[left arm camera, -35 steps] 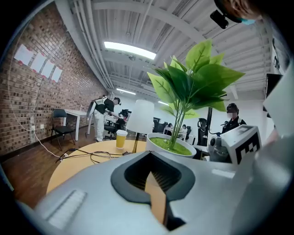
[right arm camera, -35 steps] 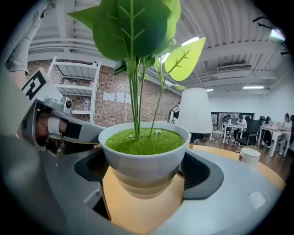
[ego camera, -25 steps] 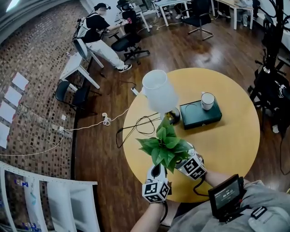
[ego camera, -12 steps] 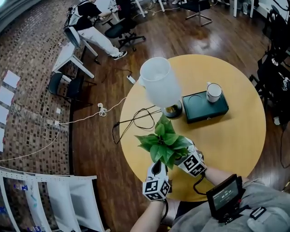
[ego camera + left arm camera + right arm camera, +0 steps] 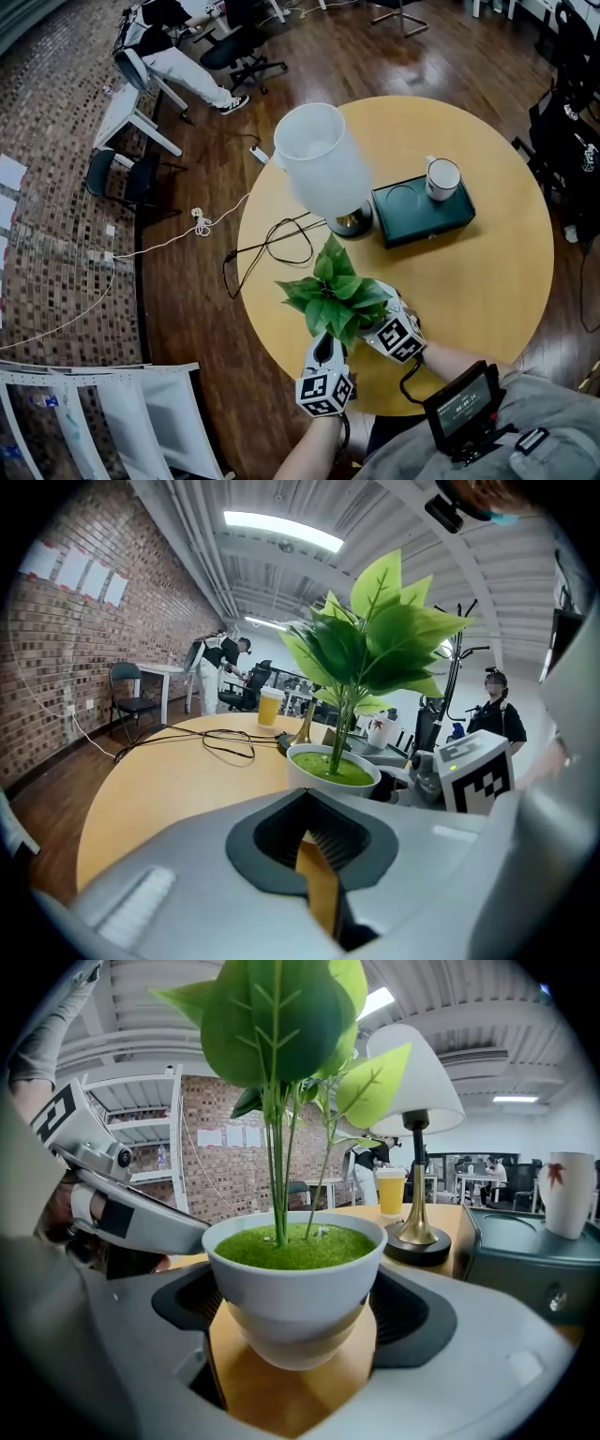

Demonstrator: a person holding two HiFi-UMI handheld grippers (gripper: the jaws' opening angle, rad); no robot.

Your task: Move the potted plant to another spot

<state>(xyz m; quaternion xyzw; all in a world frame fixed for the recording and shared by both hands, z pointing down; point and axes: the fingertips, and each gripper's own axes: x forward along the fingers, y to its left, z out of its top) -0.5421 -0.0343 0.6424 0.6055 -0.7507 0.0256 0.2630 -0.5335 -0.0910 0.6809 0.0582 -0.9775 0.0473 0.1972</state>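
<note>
Right gripper [image 5: 296, 1321] clasps the white pot [image 5: 295, 1283], which holds green fill and leafy stems; left gripper [image 5: 317, 860] is nearly closed and empty.

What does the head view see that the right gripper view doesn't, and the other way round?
Only the head view shows the whole round table, the black cable curled on it and the wooden floor all around. Only the right gripper view shows the plant's white pot up close, squeezed between the jaws, with its green top, and a yellow cup far behind. Both show the leaves, the lamp, the white mug and the dark green box it stands on.
</note>
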